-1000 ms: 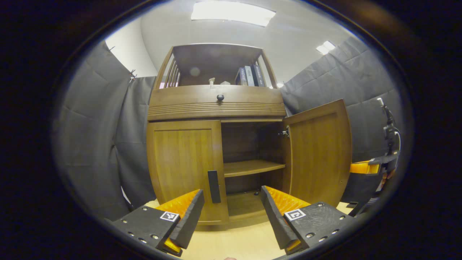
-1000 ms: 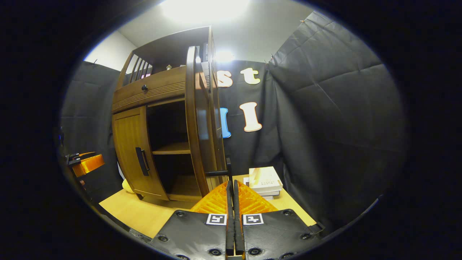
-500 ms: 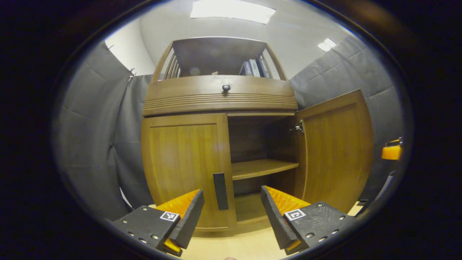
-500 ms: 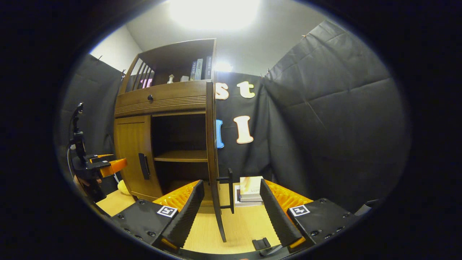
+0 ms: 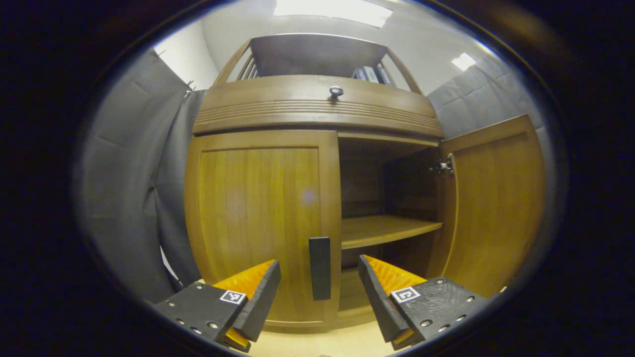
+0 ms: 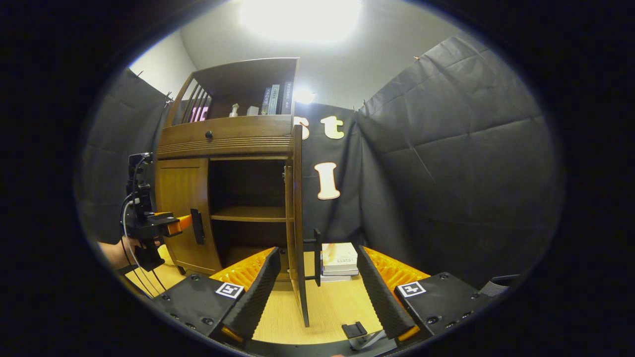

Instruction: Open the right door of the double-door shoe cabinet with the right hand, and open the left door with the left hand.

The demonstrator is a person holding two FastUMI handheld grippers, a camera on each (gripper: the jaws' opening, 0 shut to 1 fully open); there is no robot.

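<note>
I see quilted black cloth walls [image 6: 446, 148] and a pale wooden floor [image 6: 337, 302]. A bright ceiling light panel [image 5: 332, 7] glares above me.

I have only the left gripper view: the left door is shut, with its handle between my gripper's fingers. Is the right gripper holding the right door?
Observer: No. The right gripper view shows the right gripper open, straddling the edge-on right door.
Operator: Is anything near that door?
Observer: A stack of books lies on the tabletop, just beyond the right door's handle.
Operator: How close is my gripper to the handle?
Observer: From the side, the left gripper has its tip right beside the left door's handle. I cannot tell if they touch.
</note>
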